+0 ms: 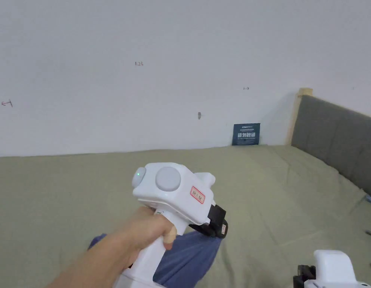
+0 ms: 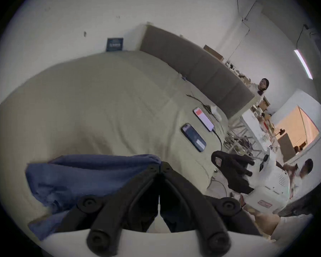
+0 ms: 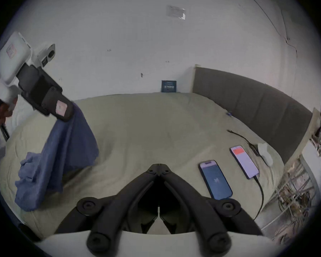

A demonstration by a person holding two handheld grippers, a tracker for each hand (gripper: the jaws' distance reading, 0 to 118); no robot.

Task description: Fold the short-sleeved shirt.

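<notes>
One wide bed with an olive-green sheet (image 1: 278, 187) runs to a white wall (image 1: 143, 56), grey padded headboard (image 1: 338, 138) on the right. Crumpled blue short-sleeved shirt (image 3: 67, 149) hangs from the left gripper (image 3: 64, 112), jaws pinched on its edge, lower part resting on the sheet. Right gripper (image 3: 159, 165) pressed together, holding nothing, above bare sheet. Two phones (image 3: 216, 179) lie near the right edge.

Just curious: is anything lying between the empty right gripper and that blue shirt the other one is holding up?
Nothing visible. Bare olive bedsheet separates the shut right gripper from the crumpled blue cotton shirt, which hangs from the left gripper. Two dark phones lie off on the other side.
</notes>
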